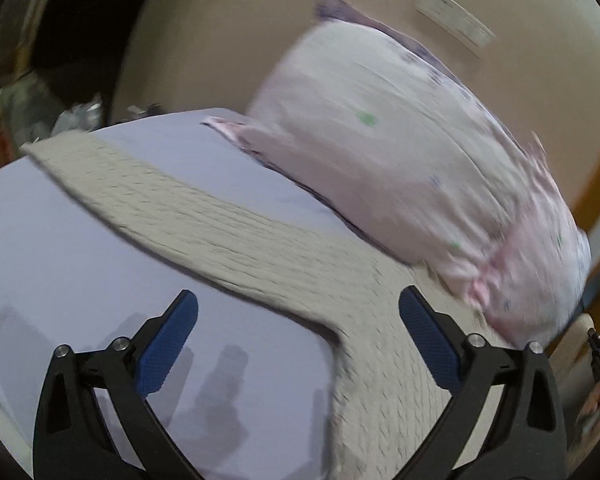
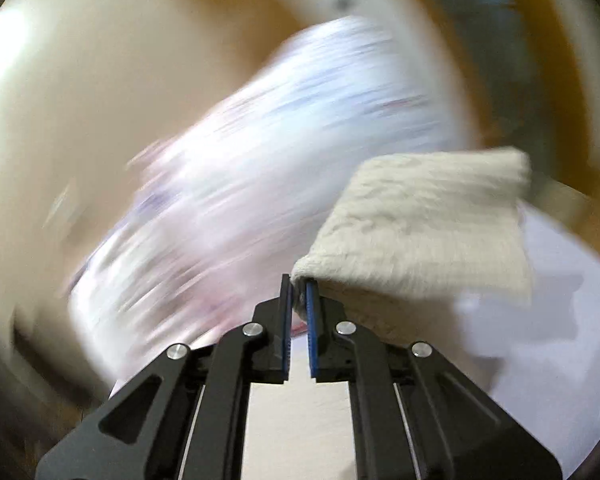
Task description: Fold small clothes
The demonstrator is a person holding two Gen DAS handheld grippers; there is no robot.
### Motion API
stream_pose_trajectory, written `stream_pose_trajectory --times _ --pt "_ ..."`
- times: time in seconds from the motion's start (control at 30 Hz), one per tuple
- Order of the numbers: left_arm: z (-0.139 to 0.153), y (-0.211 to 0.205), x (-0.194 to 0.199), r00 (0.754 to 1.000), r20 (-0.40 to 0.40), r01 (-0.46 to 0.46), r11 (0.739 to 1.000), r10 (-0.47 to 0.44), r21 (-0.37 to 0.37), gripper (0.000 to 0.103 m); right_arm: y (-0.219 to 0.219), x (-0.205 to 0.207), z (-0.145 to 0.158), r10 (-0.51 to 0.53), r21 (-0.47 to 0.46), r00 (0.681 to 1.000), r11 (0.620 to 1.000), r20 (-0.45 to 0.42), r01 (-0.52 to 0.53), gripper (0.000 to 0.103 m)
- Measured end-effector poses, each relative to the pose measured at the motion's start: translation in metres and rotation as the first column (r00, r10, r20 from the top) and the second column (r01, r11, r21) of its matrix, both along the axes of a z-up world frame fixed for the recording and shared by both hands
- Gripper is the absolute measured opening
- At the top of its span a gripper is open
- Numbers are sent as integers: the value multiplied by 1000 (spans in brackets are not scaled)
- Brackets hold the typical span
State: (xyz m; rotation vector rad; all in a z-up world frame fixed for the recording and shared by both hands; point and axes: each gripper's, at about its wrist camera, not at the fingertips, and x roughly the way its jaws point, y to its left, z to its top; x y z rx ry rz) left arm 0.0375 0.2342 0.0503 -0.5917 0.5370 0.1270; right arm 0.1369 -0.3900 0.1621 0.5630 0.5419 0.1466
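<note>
A beige ribbed knit garment (image 1: pixel 228 220) lies on a pale lilac bed sheet (image 1: pixel 80 272), with one long part stretched to the upper left and its body at the lower right. My left gripper (image 1: pixel 298 312) is open and empty just above the garment. In the right wrist view my right gripper (image 2: pixel 299 286) is shut on a corner of the same beige garment (image 2: pixel 420 232) and holds it lifted, with the cloth hanging off to the right. That view is heavily blurred.
A pale pink patterned pillow (image 1: pixel 400 160) lies against the garment's far edge and shows blurred in the right wrist view (image 2: pixel 260 160). A beige wall (image 1: pixel 220 32) stands behind it. Dark clutter (image 1: pixel 32 108) sits past the bed's far left corner.
</note>
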Motion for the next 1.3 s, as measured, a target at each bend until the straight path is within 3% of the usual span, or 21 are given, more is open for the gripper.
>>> stream_pose_trajectory --times 0.07,0.1,0.2,0.23,0.27,0.33,0.37,0.5,0.6,0.67,0.83,0.97,1.03,1.1,1.13,1.2,1.23,1.3 --pt "-2 16 0 999 -4 -44 998 44 -44 92 71 12 -7 173 3 985 985 -19 -173 9" --pt "-3 21 0 998 -7 -57 997 57 -60 90 114 21 -20 287 16 956 958 -61 -287 14" --pt "-8 46 -2 995 -23 -104 985 102 -138 83 214 26 -63 517 30 820 850 -245 -526 37" --pt "-10 52 -4 993 -26 -114 982 111 -149 81 227 21 -70 545 46 797 832 -261 -553 42" --pt "-12 62 -5 991 -35 -133 978 129 -160 79 230 16 -71 551 52 795 828 -252 -558 48" --pt "-16 79 -7 985 -51 -168 972 162 -162 75 215 6 -69 503 27 836 860 -219 -510 67" --pt "-19 92 -8 980 -63 -198 967 190 -161 71 208 -2 -65 479 20 852 874 -212 -486 68" --pt "-34 137 -2 955 -112 -292 929 273 -227 57 149 -9 -61 363 39 903 931 -229 -364 70" --pt "-50 171 -2 928 -153 -371 868 339 -329 54 115 -11 -65 296 30 922 954 -249 -298 70" --pt "-60 189 -2 915 -155 -404 831 373 -383 44 102 -10 -68 262 27 930 964 -258 -264 71" --pt "-69 216 7 904 -162 -424 794 395 -435 28 79 -11 -74 209 34 946 978 -247 -208 75" --pt "-78 233 13 897 -179 -438 766 403 -471 9 69 -19 -75 198 35 949 980 -246 -195 75" --pt "-70 227 17 896 -191 -443 789 400 -426 7 63 -24 -74 191 24 950 981 -247 -191 75" --pt "-49 210 24 917 -146 -400 843 372 -361 7 56 -28 -72 175 2 954 984 -245 -180 75" --pt "-28 190 32 942 -92 -334 886 322 -320 7 52 -29 -71 165 -4 956 985 -242 -171 75" --pt "2 155 47 974 -16 -222 936 226 -273 7 41 -33 -70 144 -6 961 989 -237 -150 76" --pt "26 119 60 991 41 -117 967 130 -226 7 36 -35 -70 136 -3 963 990 -234 -141 76" --pt "57 48 80 991 124 67 986 -48 -155 6 26 -40 -68 117 4 967 993 -227 -119 76"
